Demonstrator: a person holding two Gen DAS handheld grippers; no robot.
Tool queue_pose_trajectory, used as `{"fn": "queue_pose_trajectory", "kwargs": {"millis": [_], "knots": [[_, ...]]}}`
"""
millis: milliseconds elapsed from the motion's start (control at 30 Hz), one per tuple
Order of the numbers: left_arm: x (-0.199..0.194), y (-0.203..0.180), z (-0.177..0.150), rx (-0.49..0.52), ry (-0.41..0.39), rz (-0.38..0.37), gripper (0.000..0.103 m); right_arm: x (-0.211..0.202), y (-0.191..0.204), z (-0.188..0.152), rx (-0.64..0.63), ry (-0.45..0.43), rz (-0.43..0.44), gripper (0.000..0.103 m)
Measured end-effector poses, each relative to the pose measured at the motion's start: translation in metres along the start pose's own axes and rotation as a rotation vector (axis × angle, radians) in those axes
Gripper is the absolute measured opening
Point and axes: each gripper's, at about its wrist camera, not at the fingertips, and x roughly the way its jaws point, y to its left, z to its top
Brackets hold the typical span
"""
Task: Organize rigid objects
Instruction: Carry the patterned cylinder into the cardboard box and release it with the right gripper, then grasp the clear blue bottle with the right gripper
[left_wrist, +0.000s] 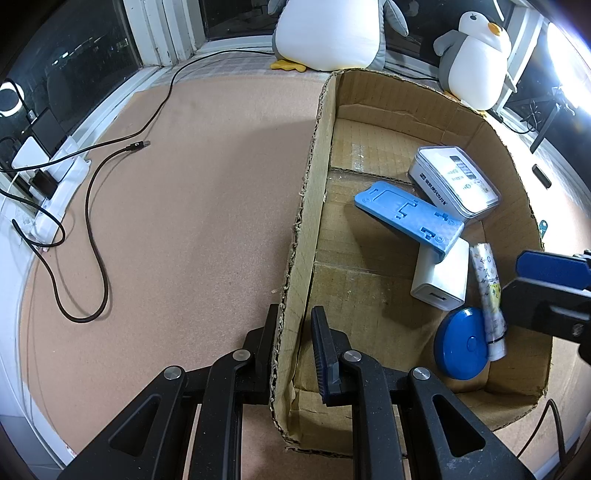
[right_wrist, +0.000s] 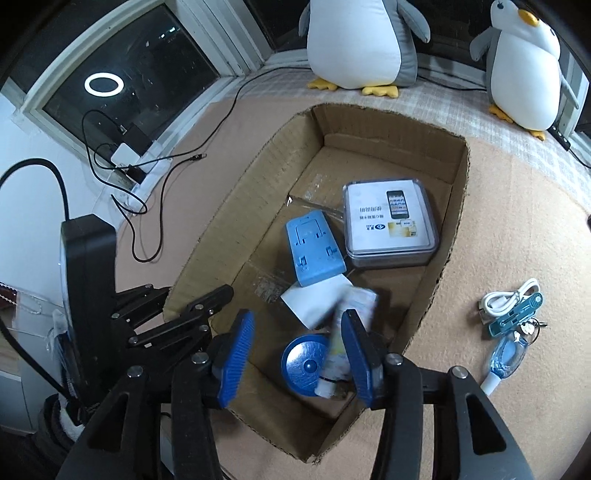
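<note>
An open cardboard box (left_wrist: 314, 184) stands on the tan mat. My left gripper (left_wrist: 293, 332) is shut on its near left wall, one finger outside and one inside. In the box lie a clear case with a phone card (right_wrist: 391, 229), a blue moulded stand (right_wrist: 314, 251), a white charger (left_wrist: 439, 284), a blue round disc (right_wrist: 304, 365) and a patterned tube (left_wrist: 487, 295). The tube rests partly on the disc and is blurred in the right wrist view. My right gripper (right_wrist: 297, 315) hangs open over the disc, and the tube lies against its right finger (right_wrist: 356, 350) without being pinched.
To the right of the box on the mat lie a white cable (right_wrist: 506, 299), a teal clip (right_wrist: 517, 314), keys and a small blue spray bottle (right_wrist: 506, 358). Black cables (left_wrist: 96, 236) and a power strip sit at the left. Two plush penguins (right_wrist: 358, 40) stand behind the box.
</note>
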Motion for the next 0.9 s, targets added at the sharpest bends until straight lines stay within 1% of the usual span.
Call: {"fn": "queue_pose_trajectory", "kwargs": {"millis": [167,300,533,600,700,900], "knots": [[0.0,0.0,0.0,0.0,0.0,0.0,0.017,-0.013,-0.006,-0.001,0.013,-0.023,0.007,0.046],[0.0,0.0,0.0,-0.001,0.0,0.0,0.017,-0.032,-0.02,-0.004,0.054,-0.058,0.01,0.046],[0.0,-0.001,0.0,-0.001,0.0,0.001,0.017,-0.061,-0.069,-0.017,0.176,-0.104,-0.032,0.046],[0.0,-0.001,0.0,0.0,0.0,0.001,0.017,-0.064,-0.083,-0.021,0.212,-0.106,-0.044,0.046],[0.0,-0.001,0.0,-0.001,0.0,0.0,0.017,-0.064,-0.104,-0.028,0.262,-0.099,-0.087,0.046],[0.0,-0.001,-0.001,0.0,-0.001,0.001,0.017,-0.05,-0.136,-0.04,0.347,-0.055,-0.13,0.045]]}}
